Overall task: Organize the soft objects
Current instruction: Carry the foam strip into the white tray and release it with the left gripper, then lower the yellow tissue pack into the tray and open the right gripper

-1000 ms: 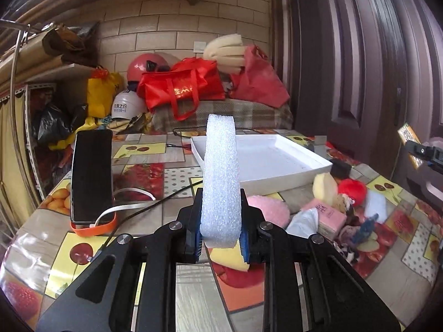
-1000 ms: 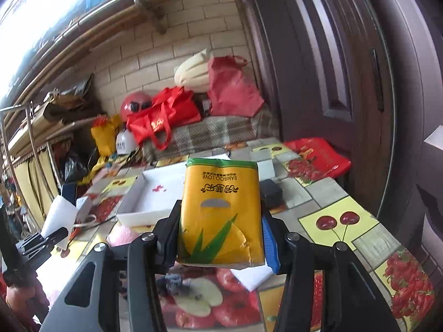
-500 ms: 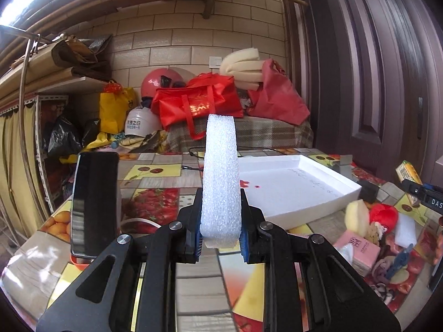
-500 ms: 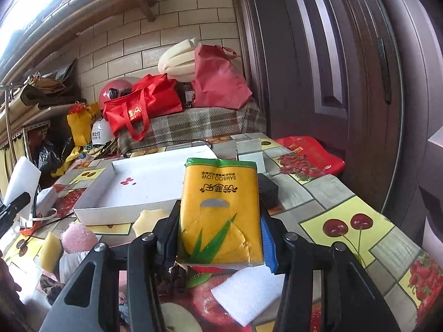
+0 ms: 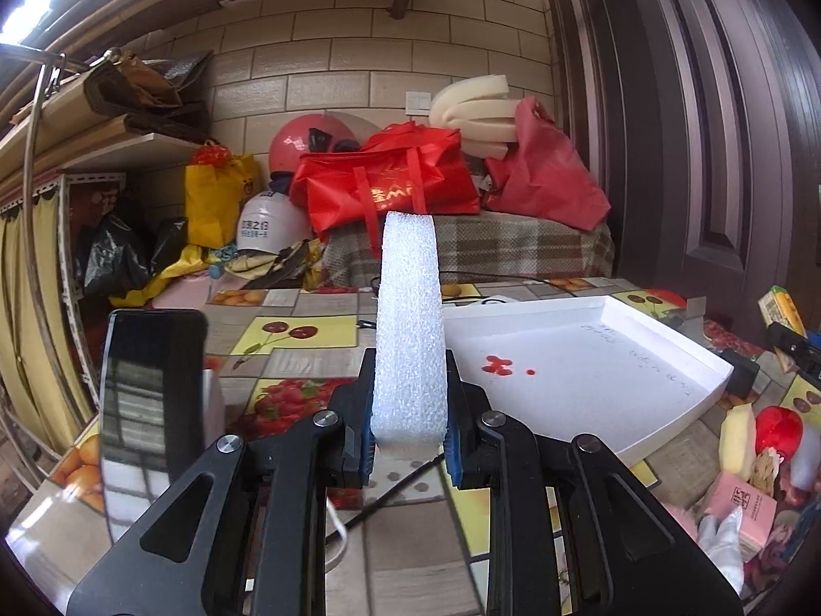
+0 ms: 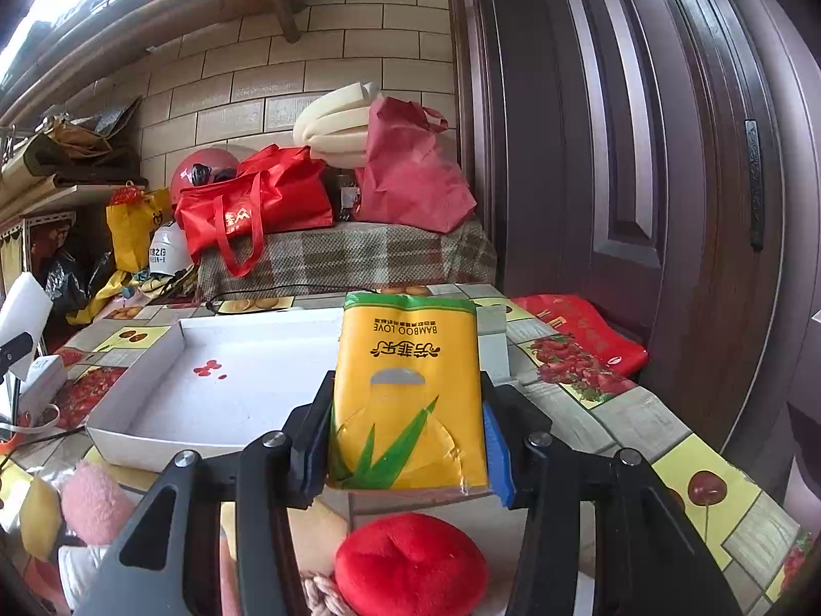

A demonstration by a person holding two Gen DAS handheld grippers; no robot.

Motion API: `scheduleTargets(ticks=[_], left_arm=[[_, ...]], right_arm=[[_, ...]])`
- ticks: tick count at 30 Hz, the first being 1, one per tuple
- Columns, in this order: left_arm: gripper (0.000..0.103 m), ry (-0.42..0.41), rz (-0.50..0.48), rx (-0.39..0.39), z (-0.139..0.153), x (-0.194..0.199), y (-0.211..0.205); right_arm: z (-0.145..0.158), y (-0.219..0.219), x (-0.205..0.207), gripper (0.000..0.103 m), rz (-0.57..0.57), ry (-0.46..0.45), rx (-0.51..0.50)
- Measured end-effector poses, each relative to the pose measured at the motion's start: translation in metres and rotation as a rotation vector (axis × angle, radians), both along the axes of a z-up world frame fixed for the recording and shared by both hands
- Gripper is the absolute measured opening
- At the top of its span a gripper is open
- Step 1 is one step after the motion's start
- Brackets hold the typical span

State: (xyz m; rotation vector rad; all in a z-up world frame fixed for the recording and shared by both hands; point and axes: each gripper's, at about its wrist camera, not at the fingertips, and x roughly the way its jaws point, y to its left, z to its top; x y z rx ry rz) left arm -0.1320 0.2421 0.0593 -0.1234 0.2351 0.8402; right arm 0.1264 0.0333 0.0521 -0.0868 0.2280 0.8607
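Observation:
My left gripper [image 5: 408,441] is shut on a white foam strip [image 5: 409,328] that stands upright above the table, just left of the white tray [image 5: 667,413]. My right gripper [image 6: 405,446] is shut on a yellow tissue pack [image 6: 408,390], held above the tray's [image 6: 128,436] near right corner. The tray holds only red stains. A red plush [image 6: 410,567], a pink plush [image 6: 95,503] and a yellow sponge [image 6: 38,518] lie on the table below the right gripper. The foam strip also shows in the right wrist view [image 6: 23,303].
A black phone [image 5: 149,390] stands on a holder at the left. A pink tissue pack [image 5: 741,508] and small toys lie at the right. A black cable [image 5: 395,493] runs across the tablecloth. Red bags [image 5: 385,185] and helmets sit behind the table. A dark door [image 6: 667,154] stands at the right.
Both grippers have moved toward the tray with their loads still held. The tray now looks larger and closer in both views.

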Motion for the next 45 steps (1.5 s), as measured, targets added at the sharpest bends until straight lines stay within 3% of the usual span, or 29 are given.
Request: scheduleTargets(ticks=[9,14,19,22,27,33,35,36,37,38,39,45], left_arm=[[0.02,0.002,-0.088,-0.041,0.002,0.052,0.012],[0.02,0.042,-0.198,-0.072,0.001,0.072,0.01],[0.02,0.074,-0.268,-0.118,-0.002,0.091,0.008],[0.02,0.096,-0.27,-0.167,-0.004,0.101,0.013],[0.02,0.144,-0.247,-0.173,-0.008,0.109,0.012],[0.02,0.185,-0.229,-0.198,-0.012,0.116,0.016],[0.027,0.189,-0.216,-0.197,-0.012,0.116,0.017],[0.045,0.188,-0.207,-0.195,-0.012,0.115,0.017],[0.074,0.183,-0.2,-0.192,-0.012,0.114,0.017],[0.086,0.178,-0.195,-0.189,-0.011,0.112,0.017],[0.102,0.171,-0.194,-0.184,-0.011,0.11,0.016],[0.103,0.157,-0.178,-0.165,-0.008,0.106,0.015]], right_arm=[[-0.001,0.043,0.004,0.049,0.054,0.015,-0.015],[-0.001,0.063,-0.003,0.049,0.137,0.02,-0.05],[-0.005,0.083,-0.001,0.049,0.184,0.082,-0.087],[-0.007,0.093,0.004,0.049,0.191,0.12,-0.119],[-0.013,0.107,0.016,0.049,0.197,0.194,-0.166],[-0.015,0.113,0.017,0.051,0.199,0.21,-0.205],[-0.016,0.116,0.016,0.058,0.2,0.207,-0.221],[-0.016,0.116,0.015,0.063,0.196,0.201,-0.223],[-0.015,0.116,0.013,0.074,0.191,0.191,-0.222],[-0.014,0.115,0.011,0.082,0.185,0.175,-0.221],[-0.013,0.114,0.007,0.083,0.183,0.158,-0.221],[-0.01,0.113,0.002,0.096,0.169,0.113,-0.212]])
